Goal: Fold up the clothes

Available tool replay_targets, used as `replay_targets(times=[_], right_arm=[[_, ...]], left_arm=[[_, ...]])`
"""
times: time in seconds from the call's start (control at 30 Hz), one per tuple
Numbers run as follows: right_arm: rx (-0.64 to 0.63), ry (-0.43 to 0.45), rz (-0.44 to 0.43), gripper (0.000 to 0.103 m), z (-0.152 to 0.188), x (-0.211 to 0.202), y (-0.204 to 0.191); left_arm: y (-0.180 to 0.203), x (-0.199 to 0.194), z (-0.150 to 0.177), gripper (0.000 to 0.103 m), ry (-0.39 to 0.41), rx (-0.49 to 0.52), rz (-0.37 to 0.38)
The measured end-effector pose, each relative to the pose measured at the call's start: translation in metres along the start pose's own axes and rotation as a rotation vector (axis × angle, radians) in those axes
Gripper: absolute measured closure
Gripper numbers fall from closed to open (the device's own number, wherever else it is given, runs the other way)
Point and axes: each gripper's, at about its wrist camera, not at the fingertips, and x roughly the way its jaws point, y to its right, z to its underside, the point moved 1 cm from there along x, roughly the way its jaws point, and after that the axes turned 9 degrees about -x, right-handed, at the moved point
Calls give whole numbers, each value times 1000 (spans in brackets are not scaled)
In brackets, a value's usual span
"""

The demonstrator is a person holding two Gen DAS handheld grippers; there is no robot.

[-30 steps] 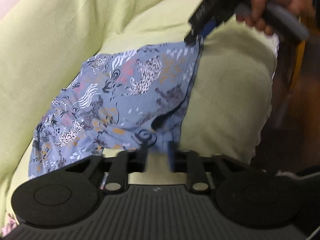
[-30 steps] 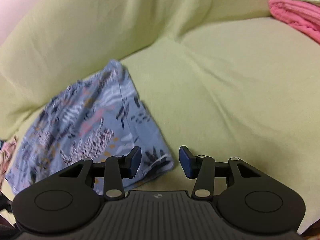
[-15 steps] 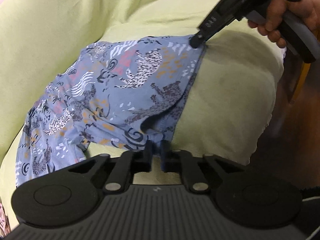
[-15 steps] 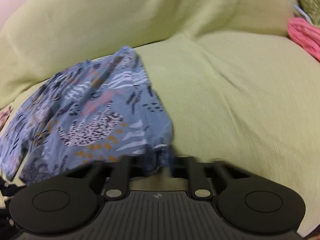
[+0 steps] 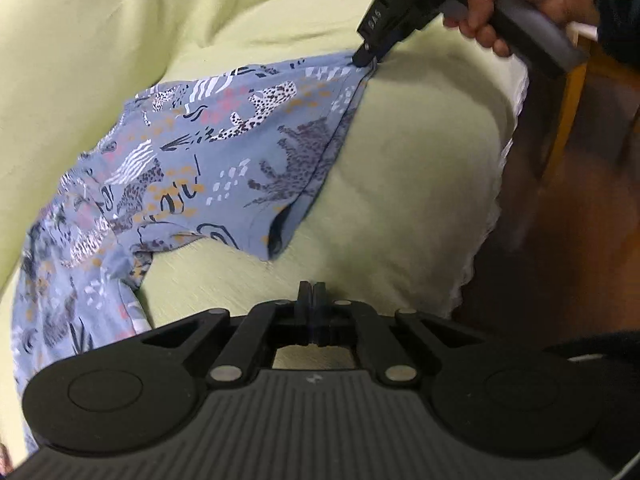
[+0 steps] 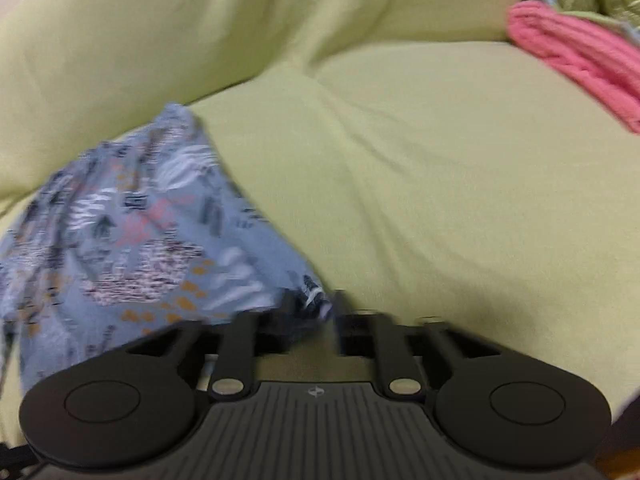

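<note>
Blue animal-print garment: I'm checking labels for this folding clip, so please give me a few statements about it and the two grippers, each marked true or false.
1. The left gripper has its fingers closed with no cloth between them. True.
2. The blue animal-print garment lies on a wooden floor. False: it lies spread on the yellow-green sofa cover.
3. A pink knitted textile lies further along the sofa, apart from the garment. True.
4. The right gripper is well clear of the garment. False: it is at the garment's corner, with cloth between its fingers, which are opening.
</note>
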Motion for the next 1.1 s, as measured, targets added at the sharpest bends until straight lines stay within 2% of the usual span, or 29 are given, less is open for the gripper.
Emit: replay_targets(times=[0.1, 0.17, 0.27, 0.33, 0.4, 0.43, 0.47, 0.5, 0.57, 0.63, 0.7, 0.77, 0.83, 0.9, 1.0, 1.03, 1.07, 1.1], right_arm=[[-74, 44, 100, 70, 3, -19, -12], [-120, 105, 49, 70, 3, -29, -27], [-176, 146, -104, 70, 1, -34, -60], [-204, 144, -160, 70, 4, -27, -81], [-208, 112, -178, 70, 10, -18, -92], [-206, 75, -181, 70, 15, -12, -94], [-213, 36, -168, 72, 21, -8, -94], [-236, 45, -138, 71, 27, -11, -96], [-263, -1, -83, 69, 32, -21, -102], [-273, -22, -36, 68, 36, -32, -105], [-301, 28, -49, 68, 37, -48, -116], [-341, 93, -116, 68, 37, -61, -135], [-429, 145, -193, 66, 36, -71, -164], [-486, 140, -290, 64, 36, -72, -199], [-380, 47, -468, 65, 35, -58, -241], [-332, 11, -520, 64, 35, -52, -253], [-264, -23, -528, 62, 34, -43, -260], [-196, -57, -535, 60, 34, -34, -266]], left_arm=[[-6, -15, -7, 100, 64, -5, -73], [-16, -16, -18, 94, 109, -53, -119], [-27, 5, -33, 89, 107, -112, -188], [-32, 23, -36, 89, 65, -140, -179], [-29, 31, -33, 97, 8, -148, -114], [-27, 26, -31, 97, -9, -149, -89], [-26, 20, -28, 97, -23, -149, -64], [-30, 11, -24, 93, -25, -182, -37], [-40, -9, -14, 89, -26, -257, 19], [-56, -35, 0, 82, 13, -299, -44], [-83, -56, 18, 79, 41, -347, -141], [-114, -70, 36, 77, 43, -404, -239], [-152, -77, 59, 77, 1, -480, -340], [-190, -82, 83, 77, -42, -586, -428], [-236, -90, 109, 72, -44, -735, -475], [-252, -92, 117, 67, -44, -785, -489], [-267, -95, 125, 64, -44, -835, -503], [-281, -97, 132, 63, -31, -895, -473]])
